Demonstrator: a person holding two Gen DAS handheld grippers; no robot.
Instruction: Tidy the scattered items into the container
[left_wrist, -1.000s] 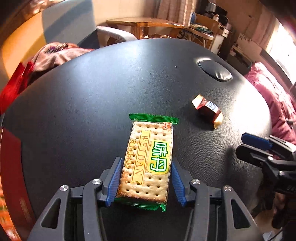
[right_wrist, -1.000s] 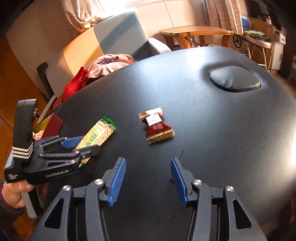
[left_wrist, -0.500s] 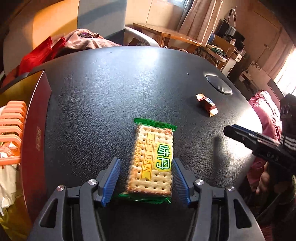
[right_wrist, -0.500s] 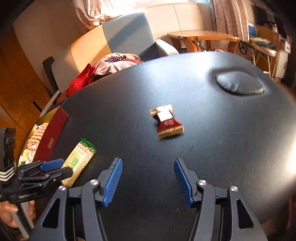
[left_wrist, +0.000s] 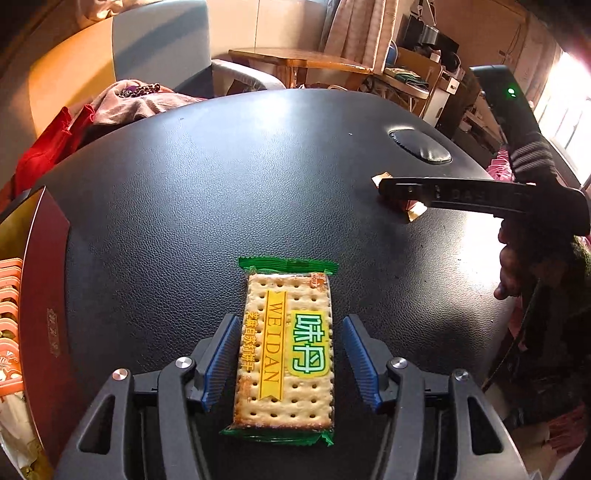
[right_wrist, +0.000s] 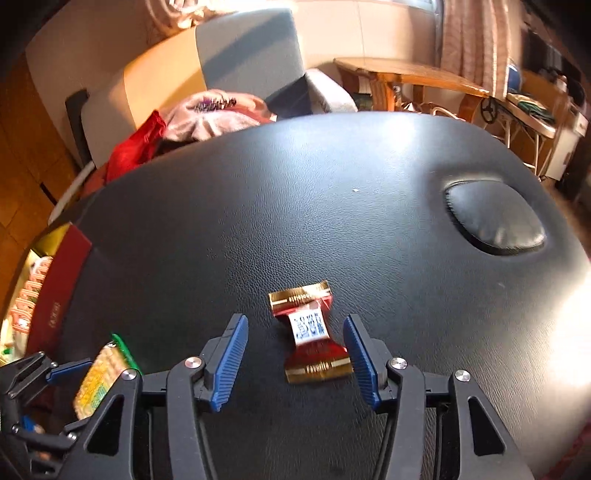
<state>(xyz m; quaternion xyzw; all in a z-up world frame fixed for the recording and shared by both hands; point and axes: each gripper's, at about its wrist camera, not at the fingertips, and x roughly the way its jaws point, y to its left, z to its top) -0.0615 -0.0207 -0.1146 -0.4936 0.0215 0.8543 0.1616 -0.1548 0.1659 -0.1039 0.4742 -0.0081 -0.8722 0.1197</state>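
Observation:
A green-edged cracker packet (left_wrist: 288, 354) lies between the fingers of my left gripper (left_wrist: 290, 360). The jaws stand a little wider than the packet, with a gap on the right side. I cannot tell whether the packet rests on the black table (left_wrist: 221, 177). A red and gold wrapped candy (right_wrist: 310, 332) lies on the table between the open fingers of my right gripper (right_wrist: 293, 362). The red box (left_wrist: 44, 288) with snack packs inside stands at the left table edge. It also shows in the right wrist view (right_wrist: 59, 295).
A round padded dimple (right_wrist: 495, 218) sits in the table at the far right. A chair with red and pink clothes (right_wrist: 192, 122) stands behind the table. A wooden table (right_wrist: 410, 74) is further back.
My right gripper has moved forward over the candy, which now lies between its fingers. My left gripper with the cracker packet has moved left toward the red box.

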